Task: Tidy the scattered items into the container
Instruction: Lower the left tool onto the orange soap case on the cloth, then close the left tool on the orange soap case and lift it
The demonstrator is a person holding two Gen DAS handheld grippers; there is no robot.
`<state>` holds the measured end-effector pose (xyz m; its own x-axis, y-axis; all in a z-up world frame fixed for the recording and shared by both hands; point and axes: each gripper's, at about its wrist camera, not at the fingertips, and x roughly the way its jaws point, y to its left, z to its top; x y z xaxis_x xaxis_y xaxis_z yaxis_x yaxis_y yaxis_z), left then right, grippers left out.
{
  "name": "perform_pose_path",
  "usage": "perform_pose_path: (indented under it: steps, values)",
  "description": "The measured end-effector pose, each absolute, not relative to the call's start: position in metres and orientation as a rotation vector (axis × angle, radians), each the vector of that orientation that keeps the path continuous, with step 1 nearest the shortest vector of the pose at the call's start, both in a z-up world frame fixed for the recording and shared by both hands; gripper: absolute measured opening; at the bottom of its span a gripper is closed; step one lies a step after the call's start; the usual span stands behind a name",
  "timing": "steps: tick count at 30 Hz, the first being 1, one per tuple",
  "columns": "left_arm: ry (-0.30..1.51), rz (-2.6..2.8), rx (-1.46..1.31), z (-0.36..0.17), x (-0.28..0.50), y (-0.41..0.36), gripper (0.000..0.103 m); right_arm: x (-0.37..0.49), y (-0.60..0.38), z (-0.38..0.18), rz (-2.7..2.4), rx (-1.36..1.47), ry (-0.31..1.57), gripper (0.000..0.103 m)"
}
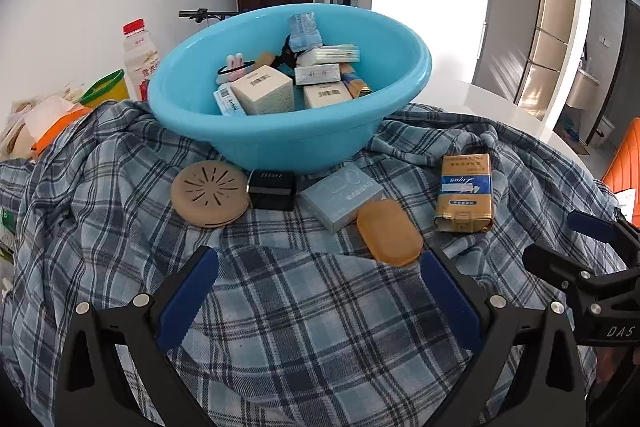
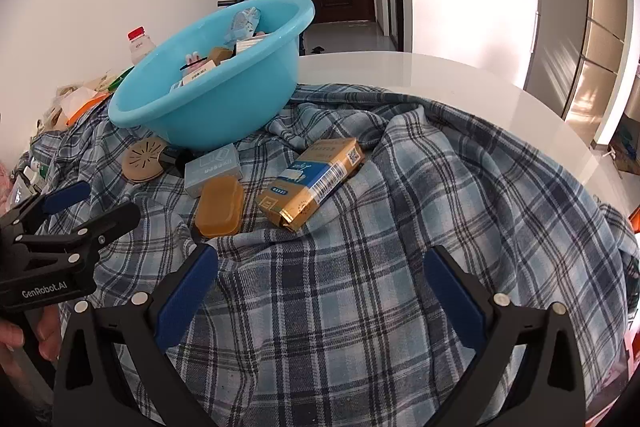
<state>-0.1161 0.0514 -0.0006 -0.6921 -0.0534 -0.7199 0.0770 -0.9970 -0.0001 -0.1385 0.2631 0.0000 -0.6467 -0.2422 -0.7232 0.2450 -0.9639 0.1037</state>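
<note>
Left gripper (image 1: 319, 269) has its jaws wide apart, nothing between them, held low over the plaid cloth (image 1: 312, 327). Right gripper (image 2: 320, 267) is the same: jaws spread, holding nothing, above the cloth. Each shows at the edge of the other's view; a hand (image 2: 24, 339) grips the left one's handle.

Just ahead of the left gripper lies an amber soap case (image 1: 389, 233), its far end touching a pale blue box (image 1: 341, 195). Left of that sit a small black box (image 1: 272, 189) and a round tan disc (image 1: 210, 193) with slots, the two touching. Right of the soap case, apart from it, lies a gold packet (image 1: 465, 193).

Behind these stands the blue basin (image 1: 192, 99) on the cloth, already holding several boxes and packets. A bottle (image 1: 138, 61) with a red cap stands to the basin's left. The white table (image 2: 440, 79) shows beyond the cloth.
</note>
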Motion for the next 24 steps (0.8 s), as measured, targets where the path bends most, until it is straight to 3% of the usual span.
perform_pose_path:
  steps: [4,12,14,18,24]
  values:
    - [0.047,-2.872,1.301,-0.007,-0.138,0.067,0.102,-0.143,0.269,0.004,-2.653,1.141,0.043,0.102]
    - [0.018,-2.786,1.475,-0.035,-0.174,0.093,0.102,-0.147,0.285,-0.010,-2.617,1.191,-0.099,0.102]
    - [0.047,-2.750,1.463,-0.039,-0.178,0.091,0.097,-0.148,0.288,-0.011,-2.627,1.190,-0.097,0.102]
    - [0.015,-2.698,1.495,-0.051,-0.187,0.093,0.074,-0.150,0.290,-0.012,-2.636,1.187,-0.101,0.102]
    - [0.027,-2.695,1.514,-0.065,-0.191,0.096,0.070,-0.151,0.289,-0.015,-2.616,1.190,-0.123,0.102]
